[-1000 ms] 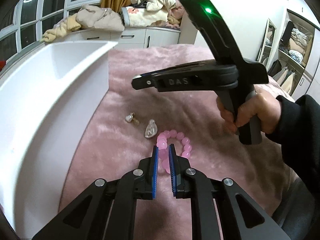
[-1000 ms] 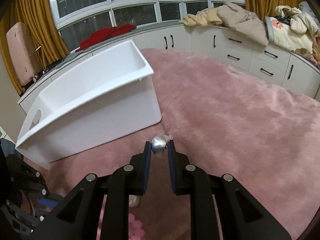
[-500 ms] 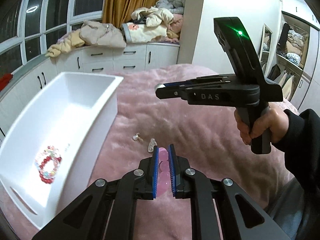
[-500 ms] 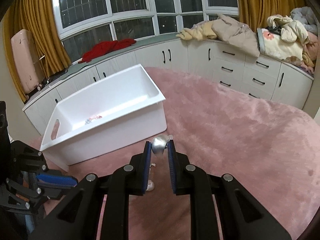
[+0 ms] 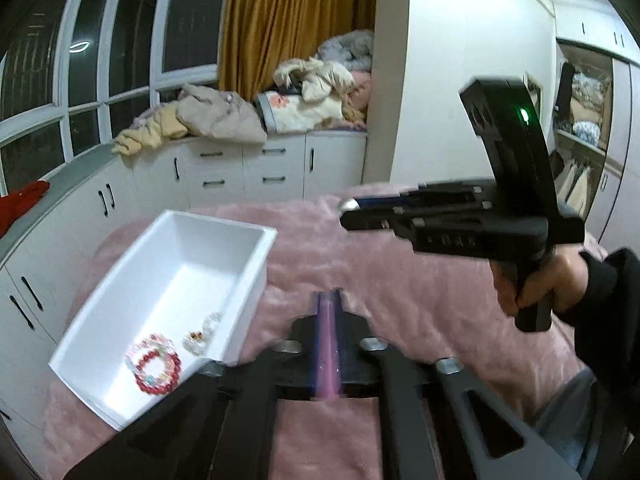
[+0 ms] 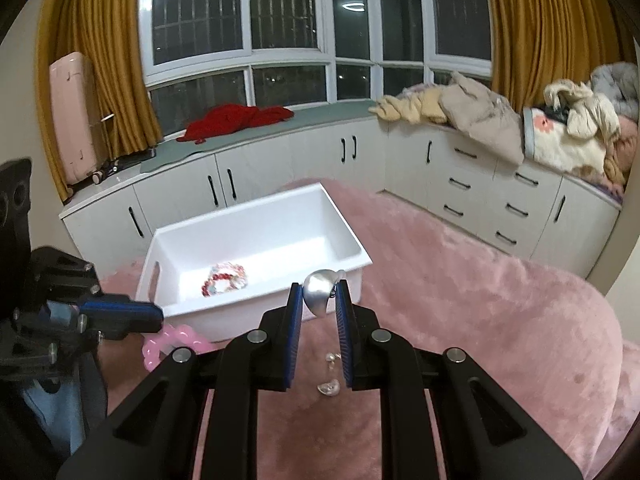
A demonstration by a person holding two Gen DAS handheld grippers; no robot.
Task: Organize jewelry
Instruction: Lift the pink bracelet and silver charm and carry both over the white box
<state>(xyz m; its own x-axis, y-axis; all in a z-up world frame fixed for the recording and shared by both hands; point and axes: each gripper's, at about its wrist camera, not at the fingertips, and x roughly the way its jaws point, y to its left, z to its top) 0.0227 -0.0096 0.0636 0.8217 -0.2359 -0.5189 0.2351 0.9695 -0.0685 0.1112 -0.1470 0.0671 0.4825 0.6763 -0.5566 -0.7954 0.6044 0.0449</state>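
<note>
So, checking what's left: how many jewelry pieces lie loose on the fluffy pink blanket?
2: a small silvery piece and, just nearer, a pearly shell-shaped piece; more may be hidden.

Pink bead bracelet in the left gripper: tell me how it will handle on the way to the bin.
The pink bead bracelet probably stays floppy: its loop droops below the left gripper, which pinches only one section. Likely light, since that small pinch carries it. Its round, glossy beads look slippery, so it may swing or slide over the white bin.

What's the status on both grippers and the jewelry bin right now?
Left gripper shut on pink bead bracelet. Right gripper shut on silver pendant. White bin ahead, red bead bracelets inside. Path clear.
</note>
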